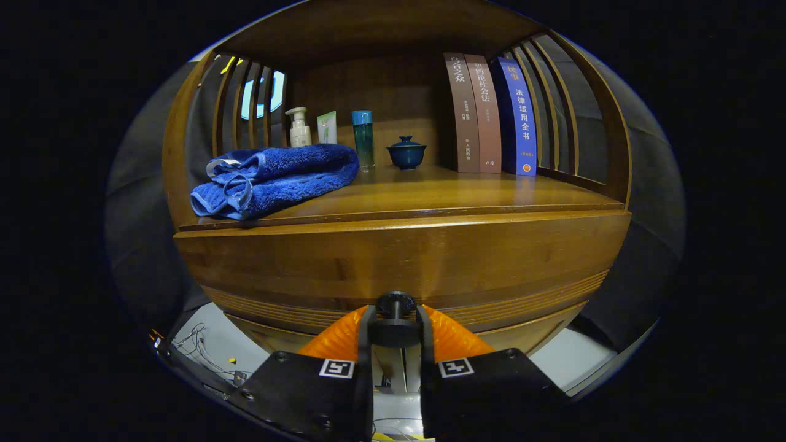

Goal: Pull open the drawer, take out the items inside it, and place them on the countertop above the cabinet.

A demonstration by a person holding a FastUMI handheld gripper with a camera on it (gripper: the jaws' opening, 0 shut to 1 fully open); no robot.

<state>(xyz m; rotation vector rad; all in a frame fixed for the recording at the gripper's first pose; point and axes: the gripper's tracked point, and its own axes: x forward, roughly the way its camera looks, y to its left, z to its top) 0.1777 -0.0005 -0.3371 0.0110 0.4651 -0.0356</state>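
A wooden cabinet stands right in front of me, its drawer front (pixel 399 258) close up. A round dark knob (pixel 395 305) sticks out from the drawer front, low in the middle. My gripper (pixel 395 319) is shut on the knob, a finger pressing on each side of it. Above the drawer lies the wooden countertop (pixel 466 193). The drawer's inside is hidden.
On the countertop lie a folded blue towel (pixel 273 179) at the left, then a pump bottle (pixel 299 127), a small tube (pixel 326 127), a teal bottle (pixel 363 138) and a dark lidded cup (pixel 406 153). Three books (pixel 491 113) stand at the right. Slatted side rails enclose the shelf. Cables (pixel 199 350) lie on the floor.
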